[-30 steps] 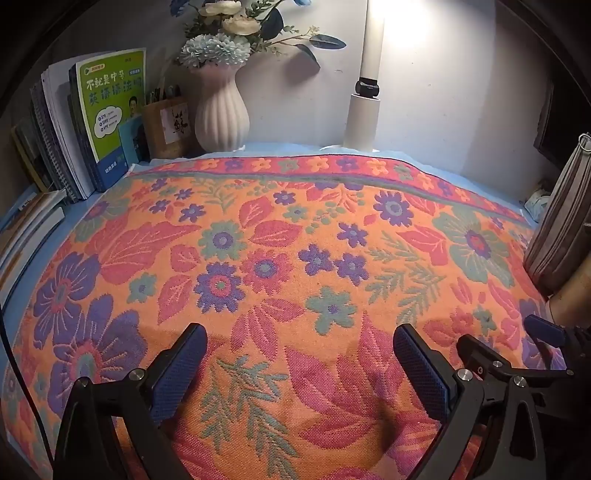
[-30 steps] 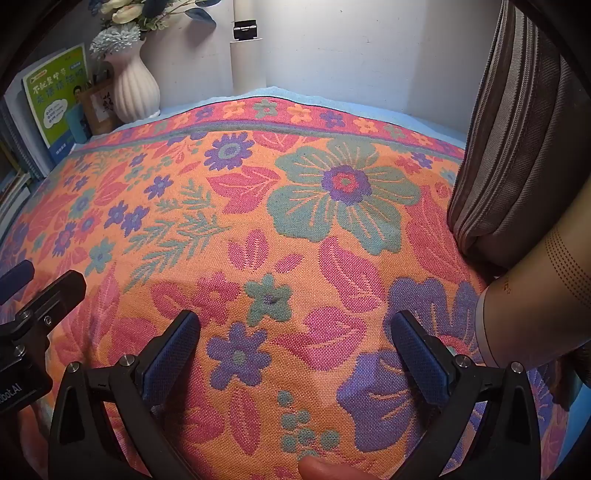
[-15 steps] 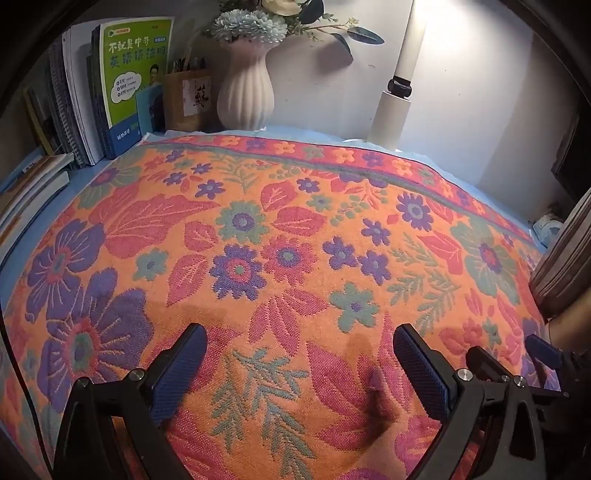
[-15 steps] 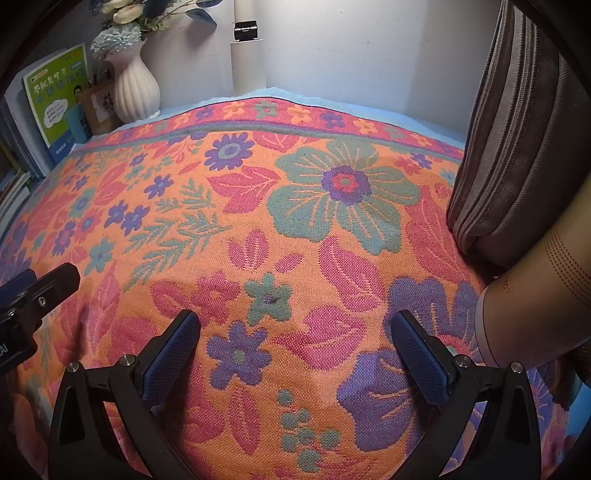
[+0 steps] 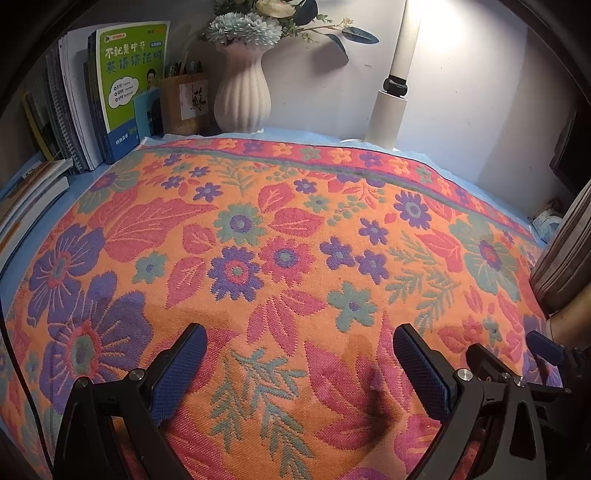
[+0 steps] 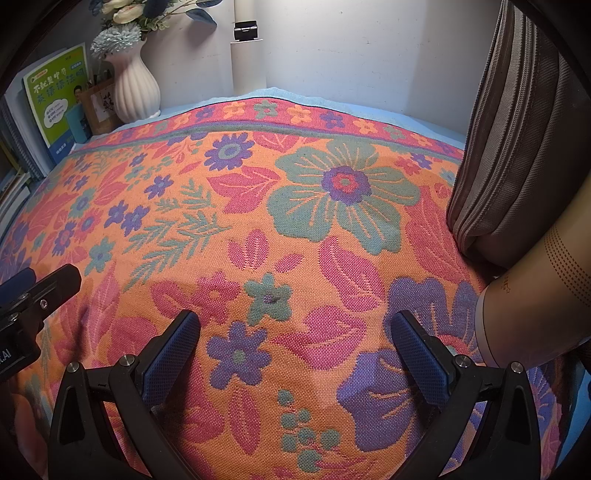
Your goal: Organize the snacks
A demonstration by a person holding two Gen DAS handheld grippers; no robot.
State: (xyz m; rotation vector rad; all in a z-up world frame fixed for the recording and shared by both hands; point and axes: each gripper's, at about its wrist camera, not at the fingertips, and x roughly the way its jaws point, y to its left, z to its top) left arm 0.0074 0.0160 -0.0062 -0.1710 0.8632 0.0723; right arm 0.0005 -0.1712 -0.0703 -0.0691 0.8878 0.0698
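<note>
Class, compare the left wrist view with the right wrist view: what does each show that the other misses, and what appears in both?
Only the left wrist view shows the lamp's lit upper stem and the flat book stack.

Only the right wrist view shows the large teal flower close up and most of the grey striped bag.

Both show the floral cloth, white vase, green book, and an open tool: left tool, right tool.

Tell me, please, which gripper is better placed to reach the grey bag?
Right, probably: the right gripper, open, has the grey bag just beside it; the left gripper, also open, sits farther off.
</note>
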